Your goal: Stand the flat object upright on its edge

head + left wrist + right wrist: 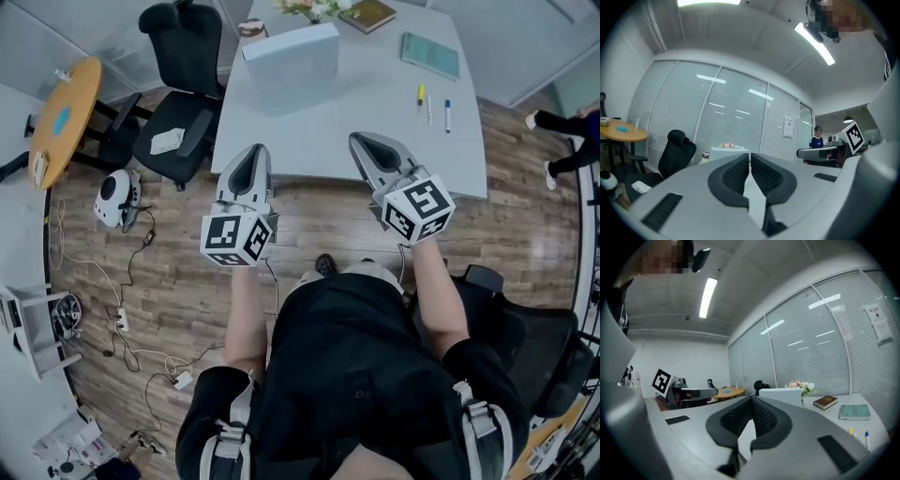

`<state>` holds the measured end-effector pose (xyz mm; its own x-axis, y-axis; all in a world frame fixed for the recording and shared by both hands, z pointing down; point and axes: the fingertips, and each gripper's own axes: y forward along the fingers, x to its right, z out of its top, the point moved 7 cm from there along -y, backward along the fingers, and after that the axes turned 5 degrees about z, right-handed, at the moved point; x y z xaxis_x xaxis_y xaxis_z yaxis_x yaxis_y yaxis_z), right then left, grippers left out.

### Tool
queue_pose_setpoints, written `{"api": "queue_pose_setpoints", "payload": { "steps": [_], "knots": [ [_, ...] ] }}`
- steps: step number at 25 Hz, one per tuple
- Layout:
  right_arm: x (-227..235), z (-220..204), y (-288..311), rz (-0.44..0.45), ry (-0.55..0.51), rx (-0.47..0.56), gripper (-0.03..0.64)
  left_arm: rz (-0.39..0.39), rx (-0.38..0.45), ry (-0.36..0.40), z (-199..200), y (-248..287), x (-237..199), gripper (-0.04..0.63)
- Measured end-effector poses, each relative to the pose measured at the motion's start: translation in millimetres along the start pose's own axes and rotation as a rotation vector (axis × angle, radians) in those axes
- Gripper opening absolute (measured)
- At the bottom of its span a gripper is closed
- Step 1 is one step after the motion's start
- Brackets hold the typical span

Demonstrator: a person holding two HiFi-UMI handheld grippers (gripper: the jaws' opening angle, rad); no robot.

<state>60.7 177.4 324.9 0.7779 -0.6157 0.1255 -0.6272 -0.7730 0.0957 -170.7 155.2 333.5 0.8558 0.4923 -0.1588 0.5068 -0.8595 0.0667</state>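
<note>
Left gripper (255, 150) and right gripper (359, 139) each pressed together, held at grey table (375, 103) edge, white box (291, 54) standing beyond

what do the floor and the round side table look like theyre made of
The floor looks like wood or wood-look laminate: brown planks with visible grain and a faint sheen. The round side table looks like smooth orange-tan wood veneer or laminate on top; which one can't be told.
</note>
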Motion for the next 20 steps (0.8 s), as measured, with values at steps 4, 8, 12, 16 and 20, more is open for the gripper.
{"api": "queue_pose_setpoints", "payload": {
  "steps": [4, 8, 12, 16, 20],
  "knots": [
    [-2, 2, -7, -0.003, -0.002, 0.006, 0.014, -0.009, -0.005, 0.022, 1, -3, 10, 0.032],
    [-4, 6, -11, -0.005, -0.008, 0.018, 0.014, -0.006, 0.004, 0.025, 4, -8, 15, 0.032],
    [-8, 8, -15, -0.003, -0.013, 0.024, 0.014, 0.001, 0.005, 0.025, 5, -14, 15, 0.032],
    [-10, 7, -18, -0.001, -0.018, 0.019, 0.014, 0.005, 0.005, 0.029, 5, -17, 18, 0.032],
    [-13, 4, -25, -0.005, -0.021, 0.017, 0.014, 0.002, 0.003, 0.030, 3, -26, 24, 0.032]
  ]
}}
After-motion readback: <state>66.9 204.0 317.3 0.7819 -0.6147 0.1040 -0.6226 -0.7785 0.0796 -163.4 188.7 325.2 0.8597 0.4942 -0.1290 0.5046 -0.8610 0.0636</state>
